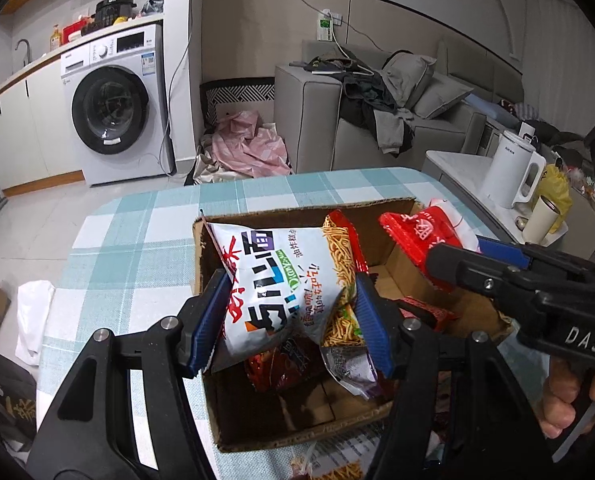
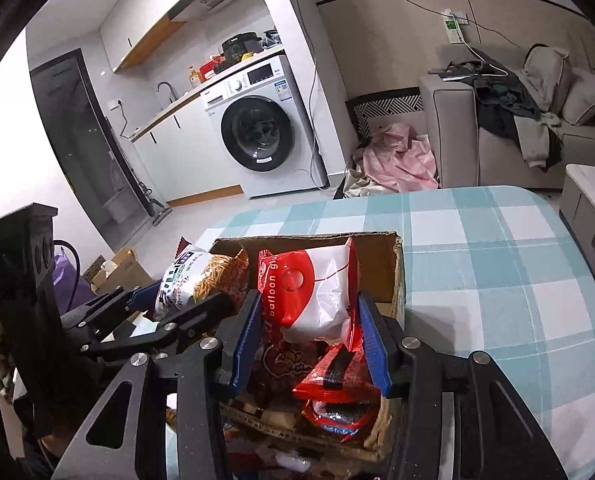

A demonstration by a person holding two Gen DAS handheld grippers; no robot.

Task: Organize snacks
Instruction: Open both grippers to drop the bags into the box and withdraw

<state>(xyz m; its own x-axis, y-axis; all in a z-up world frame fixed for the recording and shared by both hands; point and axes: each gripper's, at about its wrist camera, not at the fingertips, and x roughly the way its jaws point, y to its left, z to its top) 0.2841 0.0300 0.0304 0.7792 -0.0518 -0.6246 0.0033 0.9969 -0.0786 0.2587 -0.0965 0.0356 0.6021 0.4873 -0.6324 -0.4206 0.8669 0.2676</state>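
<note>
Left gripper clamps the noodle bag, right gripper the red-white bag; the box sits lower centre, directly beneath both.

My white noodle-snack bag and red-and-white bag hang tilted above the open cardboard box, other packets inside.

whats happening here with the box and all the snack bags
A person is sorting snacks into a cardboard box on a checked tablecloth, with tongs in each hand. The left tongs grip a white noodle snack bag; the right tongs grip a red and white bag. Both bags hang over the open box, which already holds other packets.
</note>
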